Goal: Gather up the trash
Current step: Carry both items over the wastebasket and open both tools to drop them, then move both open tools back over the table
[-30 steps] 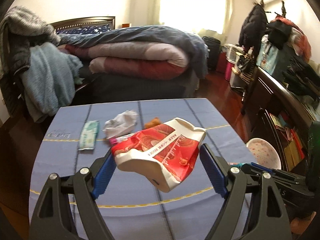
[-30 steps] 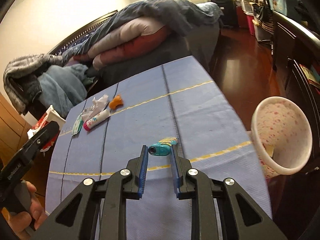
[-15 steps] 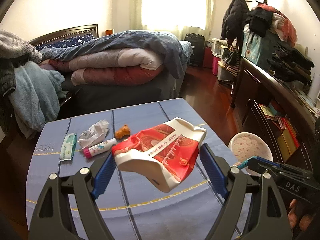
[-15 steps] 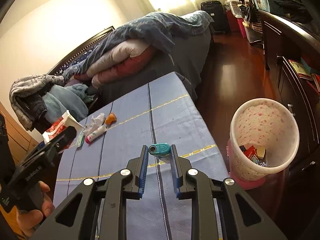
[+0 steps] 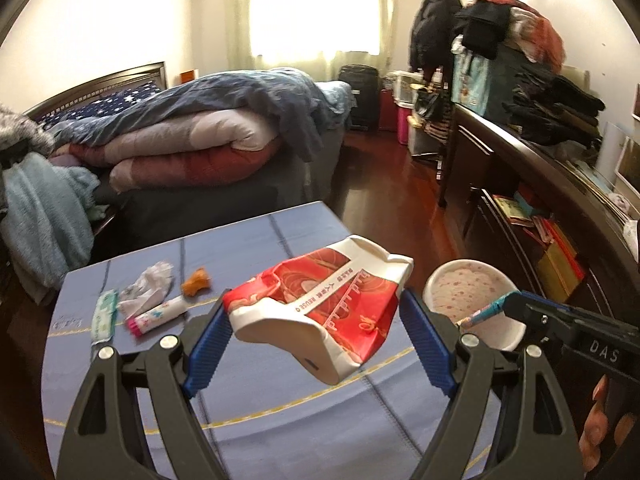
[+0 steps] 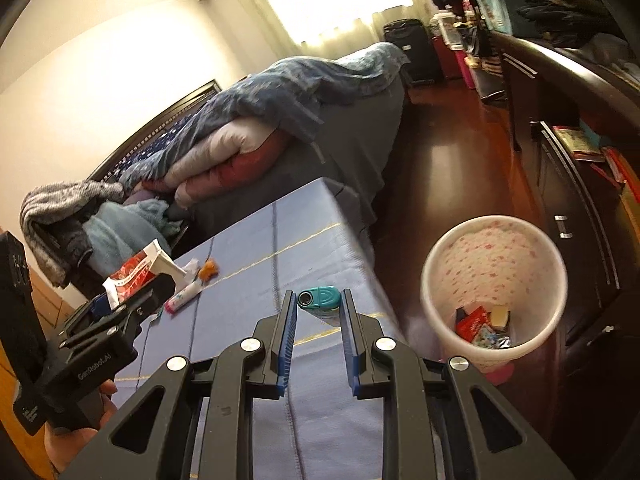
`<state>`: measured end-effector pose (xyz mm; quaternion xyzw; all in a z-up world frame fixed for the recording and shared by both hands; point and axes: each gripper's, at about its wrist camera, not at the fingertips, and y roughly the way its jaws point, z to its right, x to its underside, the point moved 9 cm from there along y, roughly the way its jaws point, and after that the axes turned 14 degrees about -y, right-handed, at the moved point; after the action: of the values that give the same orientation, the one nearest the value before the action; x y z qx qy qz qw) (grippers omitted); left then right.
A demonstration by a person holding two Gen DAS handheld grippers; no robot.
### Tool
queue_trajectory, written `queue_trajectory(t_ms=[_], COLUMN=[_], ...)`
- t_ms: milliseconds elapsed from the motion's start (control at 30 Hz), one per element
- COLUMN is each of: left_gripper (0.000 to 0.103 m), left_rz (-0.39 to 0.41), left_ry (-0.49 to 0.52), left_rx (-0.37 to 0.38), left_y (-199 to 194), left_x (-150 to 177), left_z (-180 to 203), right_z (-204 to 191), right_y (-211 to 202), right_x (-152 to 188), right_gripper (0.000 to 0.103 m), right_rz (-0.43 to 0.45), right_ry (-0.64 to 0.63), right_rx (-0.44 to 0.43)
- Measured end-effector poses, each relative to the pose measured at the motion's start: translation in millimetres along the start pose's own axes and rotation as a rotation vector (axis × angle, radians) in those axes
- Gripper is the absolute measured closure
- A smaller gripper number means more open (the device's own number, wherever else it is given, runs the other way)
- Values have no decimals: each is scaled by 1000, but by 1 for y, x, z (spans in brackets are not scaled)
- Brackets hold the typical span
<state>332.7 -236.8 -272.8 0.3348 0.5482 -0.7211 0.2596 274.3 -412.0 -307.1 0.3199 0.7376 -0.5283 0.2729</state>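
We see the left hand-held gripper [image 5: 316, 330] clamped wide around a crumpled red-and-white paper carton [image 5: 320, 312], its blue pads pressing the carton's two ends and holding it clear above the table [image 5: 280, 412], which is covered in a blue cloth with yellow stitched lines. Beyond and to the left of this hand-held gripper, four pieces lie close together on the cloth: a small green wet-wipe packet [image 5: 105, 314], a crumpled white tissue [image 5: 148, 288], a white tube with a pink cap [image 5: 158, 315] and an orange scrap [image 5: 196, 285]. The right hand-held gripper [image 6: 318, 308] is closed narrowly on a small teal plastic object [image 6: 320, 298], pinched between its fingertips over the table's right edge. To the right of it and lower, on the dark wooden floor, stands a white waste bin with pink speckles [image 6: 496, 256], with a few wrappers at its bottom. In the left wrist view the same bin sits just behind the right hand-held gripper's tip. A bed piled with folded quilts stands beyond the table.
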Motion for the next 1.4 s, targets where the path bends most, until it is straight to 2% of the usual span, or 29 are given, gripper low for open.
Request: queue_trajectory(t_ms=[300,567,867,967,1067,1133,1200,1400], left_gripper=[21,21,21,20,19,16,12,8], left_rz=[-27,-70,-168,-209,-255,-291,-307,-291], left_ry=[103,196,245,244,221,189,166,127], left_rx=[106,177,214,210,216,224,231,276], left_y=[30,75,139,161,179,188,191,181], left_x=[5,14,38,48,55,59,60,51], left_z=[74,137,191,199,199,196,191,181], right_z=[68,134,195,208,215,219,221,216], right_y=[-18,-28,-2,11,24,32,36,35], right_x=[-11,-15,-4,0,1,3,5,7], right_gripper=[81,81,81,81,76,61,56,53], right_rz=[32,47,-1,-27,-44,-54,-59,-57], right_ry=[66,144,234,225,210,210,216,211], right_rx=[121,231,311,352,388,390,392,403])
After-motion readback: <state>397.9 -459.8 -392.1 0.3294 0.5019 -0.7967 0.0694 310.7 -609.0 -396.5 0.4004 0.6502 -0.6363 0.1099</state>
